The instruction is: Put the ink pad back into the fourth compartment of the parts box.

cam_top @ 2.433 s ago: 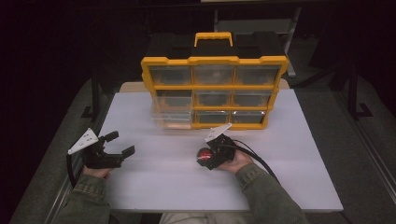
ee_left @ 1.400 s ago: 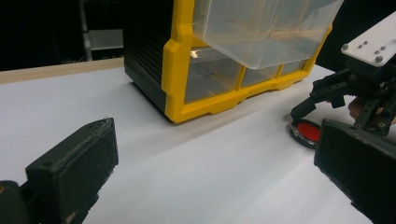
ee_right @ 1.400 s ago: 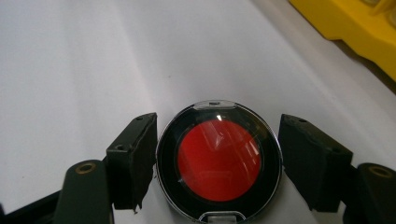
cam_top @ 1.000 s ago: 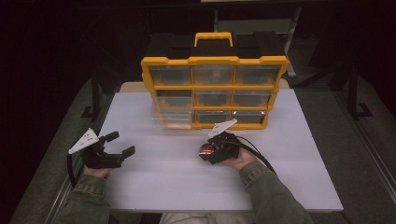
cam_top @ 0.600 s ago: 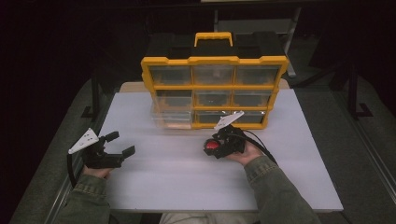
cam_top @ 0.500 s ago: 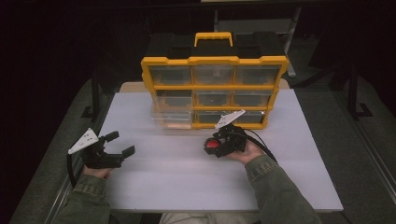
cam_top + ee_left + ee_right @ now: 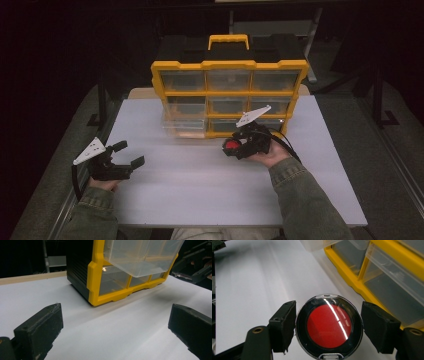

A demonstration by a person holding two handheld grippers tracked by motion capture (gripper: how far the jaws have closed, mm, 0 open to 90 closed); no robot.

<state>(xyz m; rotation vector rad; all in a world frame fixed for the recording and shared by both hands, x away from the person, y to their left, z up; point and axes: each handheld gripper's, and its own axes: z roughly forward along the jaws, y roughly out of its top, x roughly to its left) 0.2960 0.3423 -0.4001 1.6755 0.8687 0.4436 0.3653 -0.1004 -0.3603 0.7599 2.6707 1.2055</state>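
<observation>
A round black case with a red centre [image 7: 329, 327] sits between the pads of my right gripper [image 7: 328, 323], which is shut on it. In the high view that gripper [image 7: 231, 148] hovers above the white board, just in front of the yellow and black drawer cabinet [image 7: 230, 95], with the red case [image 7: 230, 145] facing left. The cabinet's lower left clear drawer [image 7: 184, 125] is pulled out. My left gripper [image 7: 128, 154] rests near the board's left edge, jaws wide apart with nothing between them. In its own view the left gripper [image 7: 115, 322] faces the pulled-out drawer [image 7: 142, 255].
The white board [image 7: 200, 200] covers the table, with bare surface between the two hands. The cabinet's yellow handle [image 7: 229, 41] sticks up at the back. The surroundings beyond the table edges are dark.
My right gripper has lifted with the red case and moved right and toward the cabinet. The left gripper has stayed where it was.
</observation>
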